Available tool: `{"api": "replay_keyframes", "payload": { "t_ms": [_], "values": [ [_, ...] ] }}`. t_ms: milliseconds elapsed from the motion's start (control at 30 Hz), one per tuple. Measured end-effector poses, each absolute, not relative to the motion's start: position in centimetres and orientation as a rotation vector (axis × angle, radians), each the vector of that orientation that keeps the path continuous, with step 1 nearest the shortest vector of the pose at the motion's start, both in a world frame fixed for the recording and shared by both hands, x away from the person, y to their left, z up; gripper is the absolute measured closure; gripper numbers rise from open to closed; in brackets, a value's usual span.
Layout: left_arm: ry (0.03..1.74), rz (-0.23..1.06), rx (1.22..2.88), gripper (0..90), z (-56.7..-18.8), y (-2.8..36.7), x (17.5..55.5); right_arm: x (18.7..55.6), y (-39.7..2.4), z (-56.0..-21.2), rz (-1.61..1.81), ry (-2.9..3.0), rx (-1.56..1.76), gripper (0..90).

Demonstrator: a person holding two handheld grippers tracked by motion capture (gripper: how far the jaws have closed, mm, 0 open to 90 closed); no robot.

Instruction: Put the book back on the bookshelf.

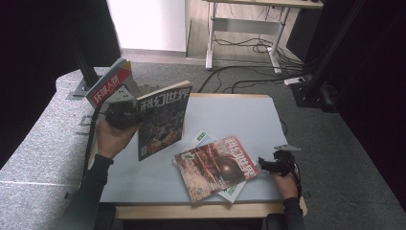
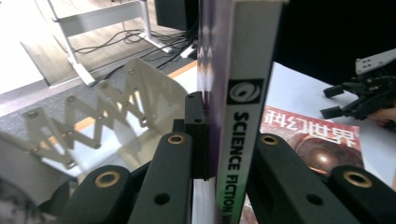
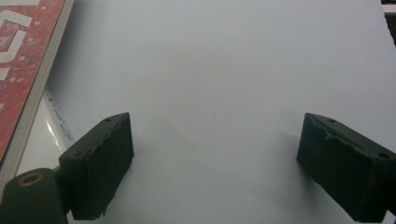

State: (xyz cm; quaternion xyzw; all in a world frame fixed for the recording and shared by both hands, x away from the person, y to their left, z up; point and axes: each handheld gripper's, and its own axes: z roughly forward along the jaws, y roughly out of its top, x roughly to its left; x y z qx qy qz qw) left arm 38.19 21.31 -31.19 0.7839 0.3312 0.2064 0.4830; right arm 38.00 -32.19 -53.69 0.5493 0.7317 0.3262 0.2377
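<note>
Magazines are being sorted here, and the step in hand looks like carrying one toward the rack at the far left. Largest first: the table [image 1: 230, 115] is bearing two loose issues near its front edge, a red-covered magazine [image 1: 215, 167] lying on top of a white booklet [image 1: 203, 138]. At the far left corner a pale metal folding rack [image 2: 121, 107] is standing, with a red-titled magazine [image 1: 109, 84] leaning in it. The lifted magazine [image 1: 163, 120] is hanging upright above the table's left side, beside that rack, its spine facing the left gripper view. The left hand-held gripper [image 1: 125, 114] is clamping it near the spine, jaws pressed tight on both covers. The right hand-held gripper [image 1: 269, 165] is resting low at the table's right front, jaws standing wide apart with nothing between them, just beside the red-covered magazine.

To do this well, I judge the lifted magazine should be kept vertical and lined up with a free slot before lowering, so its lower edge is not catching the rack's wall or knocking the leaning issue.
</note>
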Motion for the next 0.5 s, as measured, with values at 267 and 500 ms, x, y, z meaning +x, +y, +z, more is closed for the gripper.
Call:
{"api": "replay_keyframes", "payload": {
  "t_ms": [267, 500],
  "values": [
    [0.863, 0.53, 1.879, 82.7, -31.2, 23.1, 38.3, 38.0, -32.2, -53.7, 0.894, 2.007, 1.505, 9.8],
    [0.91, 0.561, 1.859, 82.7, -31.0, 24.5, 38.4, 38.0, -32.2, -53.7, 0.894, 2.007, 1.505, 9.8]
  ]
}}
